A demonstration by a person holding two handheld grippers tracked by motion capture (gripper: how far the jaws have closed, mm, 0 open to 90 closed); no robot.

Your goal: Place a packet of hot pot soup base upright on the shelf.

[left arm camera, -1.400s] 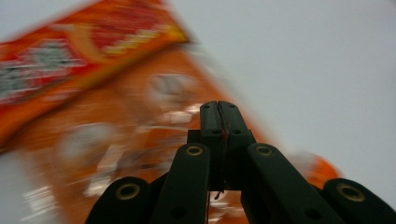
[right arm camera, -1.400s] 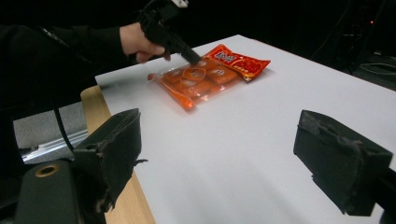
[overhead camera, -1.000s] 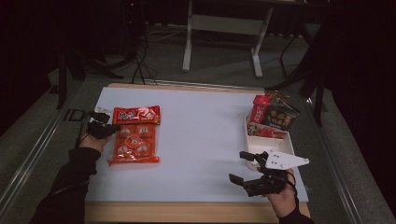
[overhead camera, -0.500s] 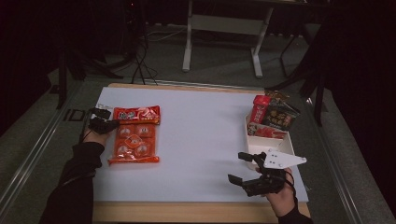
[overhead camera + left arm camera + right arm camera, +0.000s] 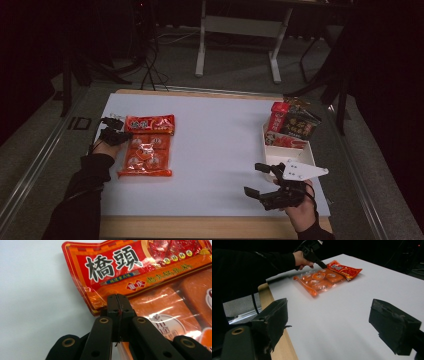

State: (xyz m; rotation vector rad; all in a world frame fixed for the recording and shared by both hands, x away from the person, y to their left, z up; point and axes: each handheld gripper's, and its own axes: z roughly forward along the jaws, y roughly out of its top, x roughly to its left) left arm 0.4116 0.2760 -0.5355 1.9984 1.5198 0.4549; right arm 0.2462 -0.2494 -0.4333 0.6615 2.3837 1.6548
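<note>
An orange-red snack packet (image 5: 147,147) with Chinese print lies flat at the left of the white sheet (image 5: 220,140). My left gripper (image 5: 120,134) sits at the packet's near-left edge, just under its red header. In the left gripper view the jaws (image 5: 117,298) are pressed together on that edge of the packet (image 5: 155,277). My right gripper (image 5: 252,178) hovers near the front right of the table, wide open with nothing between its fingers. The right gripper view looks across the sheet between the gripper (image 5: 332,322) jaws to the packet (image 5: 324,277) and the left gripper (image 5: 323,265).
A white tray (image 5: 300,150) at the right edge holds a red box (image 5: 276,122) and a dark packet (image 5: 300,125). The wooden table edge (image 5: 200,227) runs along the front. Dark floor, cables and a stand lie beyond the table.
The left gripper has crept slightly right onto the packet's edge. The right gripper and the packet have stayed in place.
</note>
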